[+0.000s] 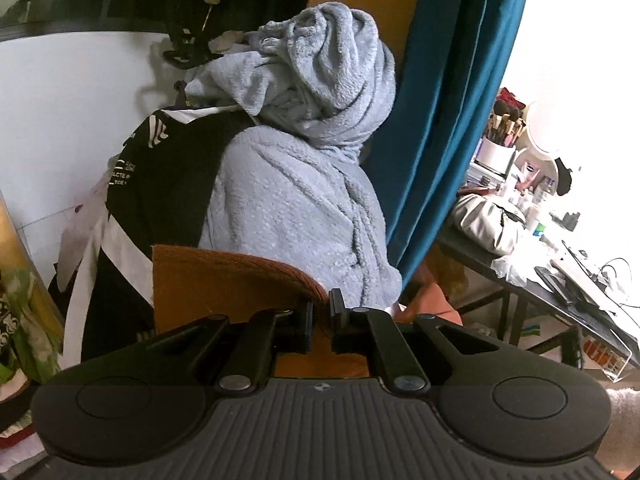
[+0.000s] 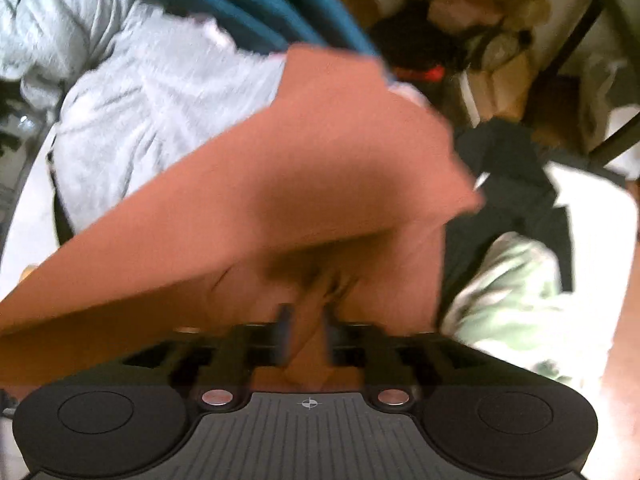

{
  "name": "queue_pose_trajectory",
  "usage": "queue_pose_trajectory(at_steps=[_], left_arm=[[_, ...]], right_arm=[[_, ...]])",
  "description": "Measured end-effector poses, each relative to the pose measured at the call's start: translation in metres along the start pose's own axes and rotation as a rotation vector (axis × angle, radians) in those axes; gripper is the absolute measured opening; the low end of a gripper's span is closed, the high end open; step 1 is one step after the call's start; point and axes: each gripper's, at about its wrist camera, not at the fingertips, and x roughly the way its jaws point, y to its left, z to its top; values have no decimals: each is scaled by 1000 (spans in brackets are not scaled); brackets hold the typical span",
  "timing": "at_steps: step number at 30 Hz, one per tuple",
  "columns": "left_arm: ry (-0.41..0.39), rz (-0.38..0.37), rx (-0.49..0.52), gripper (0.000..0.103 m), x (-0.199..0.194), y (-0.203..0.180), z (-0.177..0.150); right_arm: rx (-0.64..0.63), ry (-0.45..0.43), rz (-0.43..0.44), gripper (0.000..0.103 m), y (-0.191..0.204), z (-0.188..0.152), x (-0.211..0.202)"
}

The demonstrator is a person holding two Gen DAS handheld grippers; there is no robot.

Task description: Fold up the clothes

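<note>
An orange garment [image 1: 224, 284] hangs in front of my left gripper [image 1: 322, 312], which is shut on a fold of its edge. The cloth rises in a ribbed band just above the black fingertips [image 1: 307, 314]. In the blurred right wrist view the same orange garment [image 2: 304, 168] spreads wide across the middle. A bunched pleat of it runs down between the pads of my right gripper [image 2: 307, 320]. Creases fan out from that pinch, so the jaws stand shut on the cloth.
A grey fleece robe [image 1: 304, 184] and a black-and-white jacket [image 1: 160, 184] are draped behind the garment. A teal curtain [image 1: 448, 112] hangs to the right. A dark desk [image 1: 560, 280] crowded with cosmetics stands at far right. Green-and-white fabric [image 2: 508, 288] lies below.
</note>
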Motion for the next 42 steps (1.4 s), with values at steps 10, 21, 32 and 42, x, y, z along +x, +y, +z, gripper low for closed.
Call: queue_pose_trajectory(at_steps=[10, 21, 32, 42], left_arm=[[40, 75, -26, 8, -15, 10, -25], [32, 112, -76, 8, -20, 21, -27], [-61, 100, -63, 7, -29, 14, 9], [-16, 87, 3, 7, -14, 1, -1]], right_arm=[[5, -204, -117, 95, -17, 93, 17], [-197, 39, -52, 10, 21, 63, 56], [-372, 252, 342, 7, 89, -56, -14], [-369, 98, 432, 7, 145, -37, 34]])
